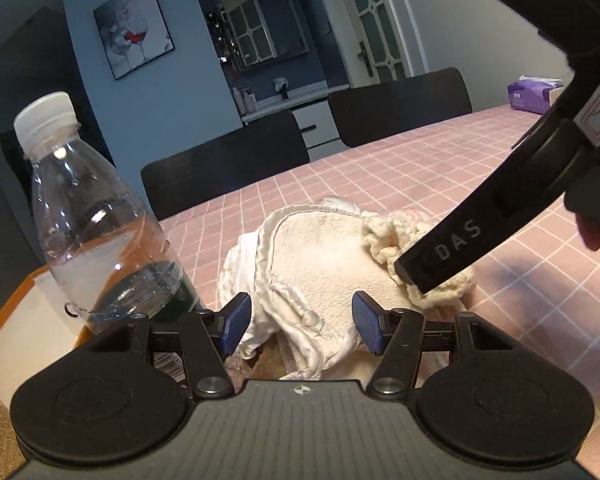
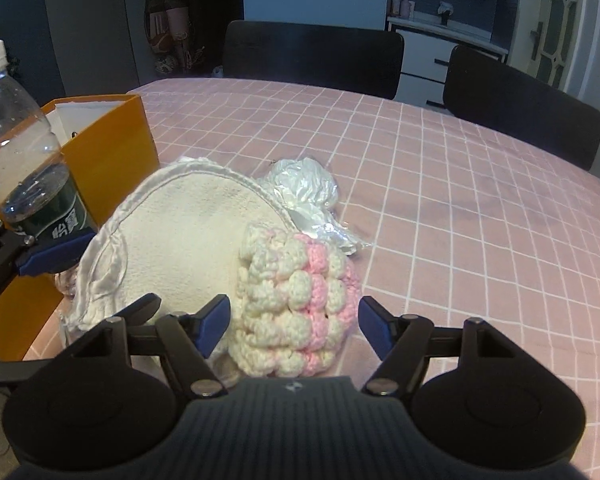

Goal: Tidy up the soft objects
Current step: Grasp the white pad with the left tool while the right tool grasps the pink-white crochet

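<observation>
Two grippers worked heap on pink checked tablecloth [image 2: 460, 208]; right gripper [image 2: 294, 326] gaped around crocheted piece [image 2: 296, 304], left gripper [image 1: 302, 326] around cream cloth [image 1: 320, 264], neither gripped; orange box [image 2: 112, 152] beside; sorting seemingly barely begun.

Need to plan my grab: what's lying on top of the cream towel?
The pink-and-white crochet piece rests on the cream towel at its right edge; crumpled clear plastic sits behind. Anything beneath the towel is hidden.
</observation>
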Tool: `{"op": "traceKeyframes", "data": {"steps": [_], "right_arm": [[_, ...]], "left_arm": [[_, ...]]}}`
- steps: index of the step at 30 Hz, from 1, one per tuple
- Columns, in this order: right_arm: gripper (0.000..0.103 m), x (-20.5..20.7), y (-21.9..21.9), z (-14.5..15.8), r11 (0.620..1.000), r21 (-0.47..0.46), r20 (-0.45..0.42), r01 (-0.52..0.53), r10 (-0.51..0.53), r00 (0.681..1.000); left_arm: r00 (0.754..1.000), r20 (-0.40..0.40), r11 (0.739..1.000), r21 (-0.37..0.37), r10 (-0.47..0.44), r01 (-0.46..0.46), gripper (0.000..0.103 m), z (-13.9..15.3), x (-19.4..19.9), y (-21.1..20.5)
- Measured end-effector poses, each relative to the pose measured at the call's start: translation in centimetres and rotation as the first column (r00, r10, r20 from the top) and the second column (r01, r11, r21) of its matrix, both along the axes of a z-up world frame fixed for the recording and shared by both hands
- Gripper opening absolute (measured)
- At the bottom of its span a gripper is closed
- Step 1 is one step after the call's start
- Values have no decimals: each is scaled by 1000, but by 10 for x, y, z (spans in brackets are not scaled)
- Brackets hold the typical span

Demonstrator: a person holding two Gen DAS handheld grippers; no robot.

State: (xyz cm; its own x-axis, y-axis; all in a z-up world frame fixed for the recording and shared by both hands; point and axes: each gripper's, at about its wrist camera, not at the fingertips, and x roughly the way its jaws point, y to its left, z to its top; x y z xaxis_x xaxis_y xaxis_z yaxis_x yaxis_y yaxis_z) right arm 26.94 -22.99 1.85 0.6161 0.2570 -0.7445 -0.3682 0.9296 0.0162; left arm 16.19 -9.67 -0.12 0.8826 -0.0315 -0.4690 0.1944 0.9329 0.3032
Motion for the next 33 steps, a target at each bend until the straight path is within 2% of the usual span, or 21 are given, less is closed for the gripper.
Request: {"op": "traceKeyframes", "data": {"steps": [4, 7, 8, 10, 12, 13, 14, 19, 22, 33], "right_arm": [[68, 8, 3, -9, 1000, 21, -37, -9, 9, 999], [60, 10, 1, -11, 999, 36, -49, -8, 10, 999], [55, 10, 1, -12, 999, 39, -54, -11, 13, 998], [51, 8, 1, -13, 999, 37, -60, -19, 21, 998], [39, 6, 0, -12, 999, 39, -61, -19, 22, 998], [30, 5, 0, -12, 999, 41, -65, -24, 27, 998], [29, 4, 1, -11, 999, 42, -65, -31, 34, 997], [22, -7, 7, -7, 999, 6, -57, -48, 49, 997], [12, -16, 6, -1, 998, -18, -37, -57, 56, 998], [8, -54, -14, 32, 997, -65, 32, -33, 35, 999]], "left_arm": [[1000, -18, 1000, -11, -12, 12, 66, 1, 2, 0], [1000, -11, 1000, -12, -17, 17, 47, 1, 0, -1], [1000, -4, 1000, -13, -13, 13, 37, 2, -1, -1], [1000, -1, 1000, -8, -23, 23, 30, 3, -2, -3], [1000, 0, 1000, -7, -26, 26, 17, 4, -3, -5], [1000, -2, 1000, -8, -28, 28, 16, 4, -3, -5], [1000, -2, 1000, -10, -29, 29, 12, 5, -3, -6], [999, 15, 999, -14, -43, 43, 7, 7, -8, -6], [999, 24, 998, -28, -48, 49, 6, 10, -12, -3], [992, 83, 992, -82, -93, 100, 5, 29, -40, 4]]}}
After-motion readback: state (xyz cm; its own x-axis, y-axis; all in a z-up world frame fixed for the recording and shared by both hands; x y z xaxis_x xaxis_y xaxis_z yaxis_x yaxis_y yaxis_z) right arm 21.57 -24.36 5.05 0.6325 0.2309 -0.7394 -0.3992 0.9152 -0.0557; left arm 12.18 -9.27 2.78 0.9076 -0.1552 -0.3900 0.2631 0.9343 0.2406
